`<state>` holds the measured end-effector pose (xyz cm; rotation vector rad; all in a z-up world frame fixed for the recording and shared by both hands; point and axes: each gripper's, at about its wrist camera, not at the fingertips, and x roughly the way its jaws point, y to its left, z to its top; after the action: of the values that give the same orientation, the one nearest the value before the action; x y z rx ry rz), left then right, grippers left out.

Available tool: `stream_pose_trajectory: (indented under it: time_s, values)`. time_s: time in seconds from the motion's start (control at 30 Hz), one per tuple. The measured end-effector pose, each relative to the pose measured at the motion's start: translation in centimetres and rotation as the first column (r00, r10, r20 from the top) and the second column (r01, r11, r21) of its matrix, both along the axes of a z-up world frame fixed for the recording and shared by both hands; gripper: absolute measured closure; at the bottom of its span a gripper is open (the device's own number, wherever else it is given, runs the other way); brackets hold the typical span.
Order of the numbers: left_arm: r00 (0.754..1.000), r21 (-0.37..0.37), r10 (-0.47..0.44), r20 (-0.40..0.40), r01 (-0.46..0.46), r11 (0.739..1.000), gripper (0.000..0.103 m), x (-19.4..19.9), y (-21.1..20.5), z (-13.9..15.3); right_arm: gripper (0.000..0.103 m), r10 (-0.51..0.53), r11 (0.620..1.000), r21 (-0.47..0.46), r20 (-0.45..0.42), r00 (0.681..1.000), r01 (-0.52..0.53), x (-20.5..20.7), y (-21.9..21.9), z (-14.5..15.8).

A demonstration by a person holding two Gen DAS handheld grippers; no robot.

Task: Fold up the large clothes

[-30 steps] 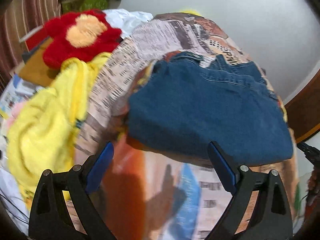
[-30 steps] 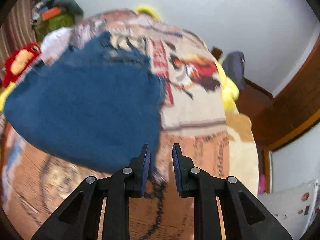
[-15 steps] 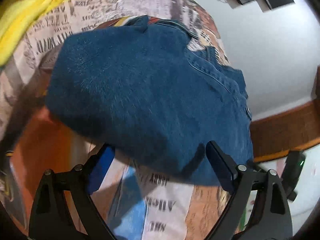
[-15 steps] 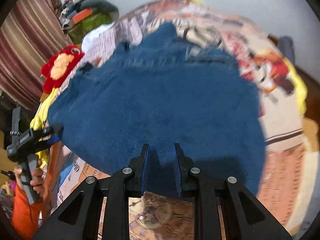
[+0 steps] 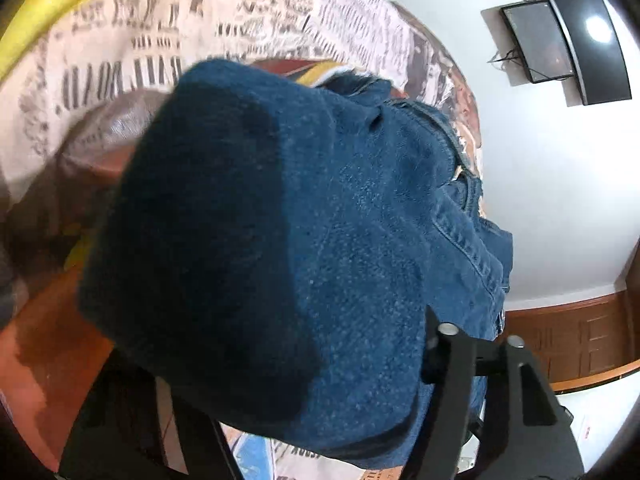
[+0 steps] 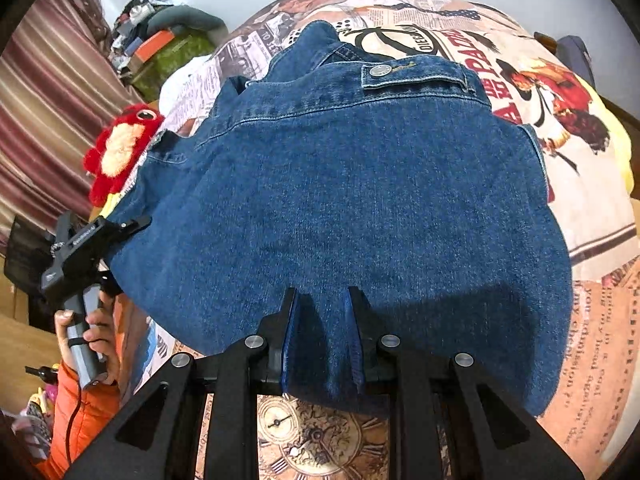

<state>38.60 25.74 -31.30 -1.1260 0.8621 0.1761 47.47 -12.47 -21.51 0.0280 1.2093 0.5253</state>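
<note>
A denim jacket (image 6: 360,200) is pinched at its near hem by the right gripper (image 6: 322,336) while the left gripper's (image 5: 280,412) jaws are closing around its corner (both corners should be lifted evenly).

Right tongs (image 6: 322,332) pinched shut, angled down — left tongs (image 6: 120,226) closing, hand (image 6: 86,336) gripping the handle.
</note>
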Motion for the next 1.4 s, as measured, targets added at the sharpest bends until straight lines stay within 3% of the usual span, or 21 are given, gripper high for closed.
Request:
stream_pose_trajectory:
  time_s: [0.17, 0.27, 0.5, 0.67, 0.77, 0.87, 1.0, 1.1, 1.17, 1.33, 1.4]
  values:
    - [0.998, 0.131, -0.051, 0.046, 0.044, 0.99, 0.061, -1.0, -0.8, 4.5, 0.085, 0.061, 0.998, 0.002, -0.011, 0.998, -0.061, -0.3, 2.2, 1.6]
    - [0.992, 0.227, -0.086, 0.091, 0.063, 0.972, 0.063, -1.4, -1.5, 8.2, 0.085, 0.101, 0.995, 0.025, -0.002, 0.995, -0.101, -0.3, 4.5, 2.9]
    - [0.98, 0.505, -0.112, 0.164, 0.015, 0.863, 0.064, -3.2, -3.6, 15.7, 0.085, 0.218, 0.973, 0.079, -0.027, 0.976, -0.215, -1.0, 11.9, 3.1]
    - [0.981, 0.624, -0.129, 0.146, 0.01, 0.782, 0.064, -2.8, -4.3, 17.3, 0.085, 0.296, 0.955, 0.06, -0.08, 0.952, -0.292, -2.0, 16.3, -0.2]
    - [0.984, 0.637, -0.156, 0.091, 0.062, 0.768, 0.064, -1.5, -5.2, 16.0, 0.085, 0.283, 0.959, 0.067, -0.11, 0.953, -0.277, -2.4, 16.9, -2.8]
    - [0.983, 0.652, -0.174, 0.053, 0.098, 0.752, 0.064, -0.3, -6.8, 15.3, 0.085, 0.276, 0.961, 0.069, -0.136, 0.951, -0.269, -2.3, 16.6, -3.5]
    - [0.977, 0.712, -0.209, 0.043, 0.116, 0.693, 0.064, 0.5, -9.6, 16.0, 0.085, 0.3, 0.953, 0.102, -0.23, 0.926, -0.284, -1.4, 14.6, -2.8]
    - [0.964, 0.771, -0.262, 0.051, 0.129, 0.624, 0.066, 1.4, -12.4, 17.5, 0.085, 0.277, 0.958, 0.148, -0.237, 0.931, -0.247, -0.9, 11.3, -1.2]
    - [0.951, 0.796, -0.302, 0.063, 0.135, 0.591, 0.067, 1.9, -14.2, 18.7, 0.085, 0.243, 0.965, 0.15, -0.211, 0.947, -0.214, -0.6, 8.6, 0.2]
    - [0.899, 0.871, -0.429, 0.083, 0.144, 0.469, 0.068, 2.9, -20.9, 20.9, 0.085, 0.108, 0.988, 0.123, -0.124, 0.986, -0.092, -0.2, 0.6, 3.5]
    - [0.879, 0.885, -0.471, 0.078, 0.157, 0.439, 0.069, 3.3, -23.2, 21.2, 0.085, 0.056, 0.989, 0.144, -0.123, 0.991, -0.038, -0.4, -2.0, 4.2]
